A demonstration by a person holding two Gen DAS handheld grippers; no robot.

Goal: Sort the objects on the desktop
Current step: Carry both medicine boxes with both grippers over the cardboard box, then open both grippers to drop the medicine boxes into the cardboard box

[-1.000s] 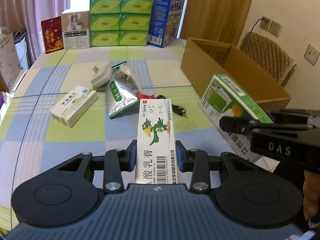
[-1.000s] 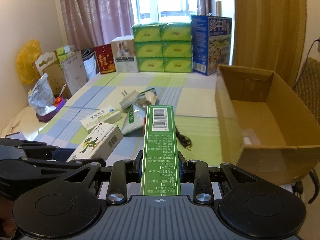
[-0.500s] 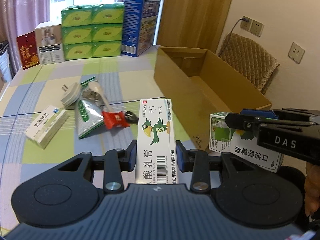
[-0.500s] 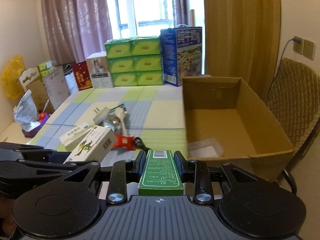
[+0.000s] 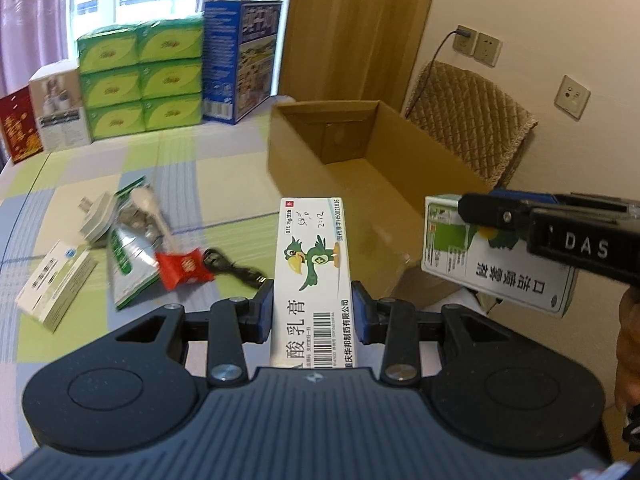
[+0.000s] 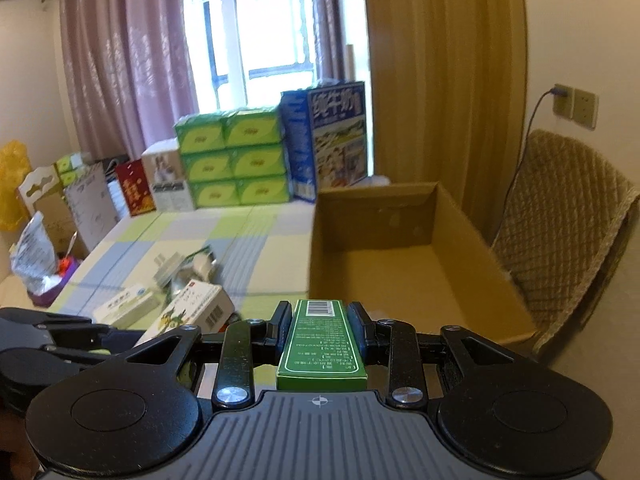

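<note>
Beside the cardboard box (image 5: pixel 404 168), left claw (image 5: pixel 312 314) gripping parrot carton (image 5: pixel 312 264), right claw (image 6: pixel 323 330) gripping green carton (image 6: pixel 322 344).

Readable text:
- White parrot box (image 5: pixel 312 276): "酸乳膏", "庆华邦制药有限公司", "国药准字H50021816", "15g", handwritten "2:12" at the top.
- Right gripper (image 5: pixel 585 246) body: "DAS".
- Green-white box (image 5: pixel 504 280): upside-down print, roughly "口洁喷雾剂", not certain.
- Blue carton (image 6: pixel 338 136): "纯牛奶".
- Green box (image 6: pixel 322 344) top: barcode, fine print too small to read.
</note>
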